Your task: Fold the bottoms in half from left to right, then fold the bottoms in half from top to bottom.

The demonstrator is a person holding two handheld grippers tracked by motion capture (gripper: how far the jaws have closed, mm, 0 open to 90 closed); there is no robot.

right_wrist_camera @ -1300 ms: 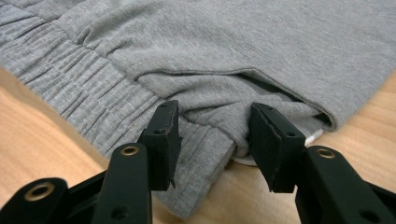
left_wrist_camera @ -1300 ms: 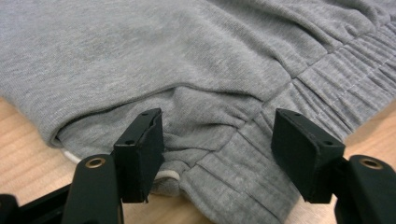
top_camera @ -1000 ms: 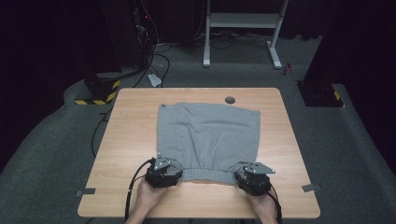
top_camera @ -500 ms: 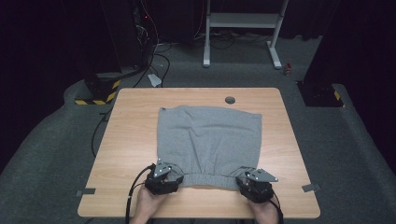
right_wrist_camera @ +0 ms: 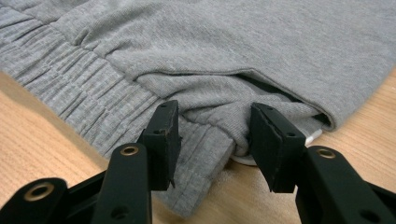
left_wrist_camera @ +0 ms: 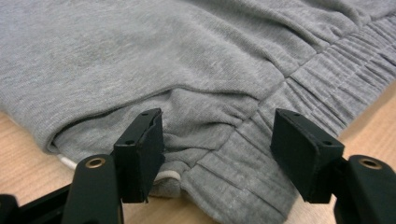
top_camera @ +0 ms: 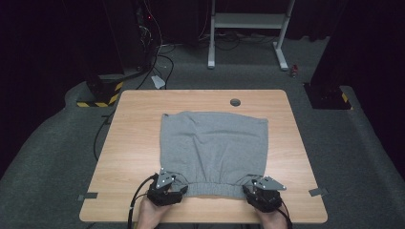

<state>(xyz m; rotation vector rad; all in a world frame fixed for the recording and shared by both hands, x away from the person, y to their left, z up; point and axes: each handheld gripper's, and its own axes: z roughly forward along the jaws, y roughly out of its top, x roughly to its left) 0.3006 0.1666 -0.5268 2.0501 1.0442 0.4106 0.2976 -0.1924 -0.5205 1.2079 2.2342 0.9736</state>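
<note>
A: As the high view shows, where is the grey garment [top_camera: 213, 152]?

B: Flat at the centre of the wooden table [top_camera: 133, 143], waistband at 6 o'clock. Left gripper [top_camera: 166, 190] sits at the 7 o'clock corner, right gripper [top_camera: 261, 193] at the 5 o'clock corner.

A: Left gripper view?

B: Jaws wide, waistband corner [left_wrist_camera: 219, 163] between them, pads clear of the fabric. White cord [left_wrist_camera: 166, 176] at the hem.

A: Right gripper view?

B: Jaws partly open around a bunched fold [right_wrist_camera: 219, 112]; whether the pads press it, I cannot tell.

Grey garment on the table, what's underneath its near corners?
A white cord pokes out from under the grey garment, resting on the wooden table. Where the cord runs beneath the fabric is covered.
</note>
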